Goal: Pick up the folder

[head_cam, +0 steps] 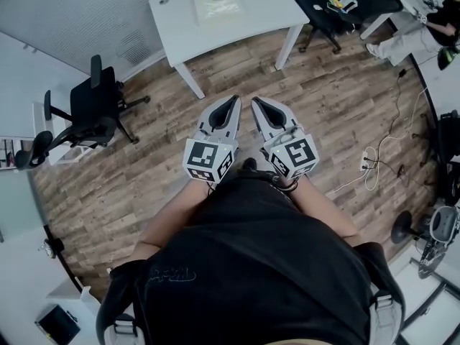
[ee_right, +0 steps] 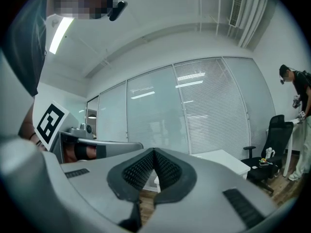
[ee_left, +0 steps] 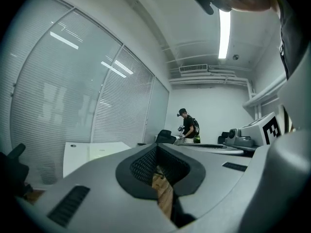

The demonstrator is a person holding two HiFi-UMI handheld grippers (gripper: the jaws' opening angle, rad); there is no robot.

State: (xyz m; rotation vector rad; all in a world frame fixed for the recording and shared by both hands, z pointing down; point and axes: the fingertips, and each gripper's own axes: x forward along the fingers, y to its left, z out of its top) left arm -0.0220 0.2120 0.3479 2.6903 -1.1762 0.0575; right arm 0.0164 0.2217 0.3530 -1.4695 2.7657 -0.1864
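Observation:
The folder [head_cam: 215, 4], pale and translucent, lies flat on the white table [head_cam: 251, 20] at the far side of the room. My left gripper [head_cam: 233, 100] and right gripper [head_cam: 256, 101] are held side by side in front of my body over the wooden floor, well short of the table. Both point toward it. Each has its jaws shut with nothing between them. The left gripper view looks along my closed left gripper [ee_left: 158, 148], with the table's white top [ee_left: 92, 153] at the left. In the right gripper view, the table [ee_right: 221, 159] stands beyond my shut right gripper [ee_right: 154, 152].
A black office chair [head_cam: 90, 113] stands at the left and another [head_cam: 338, 2] at the table's right end. A person [head_cam: 420, 31] is at the far right by a second desk. White cables and a power strip [head_cam: 370, 165] lie on the floor at the right.

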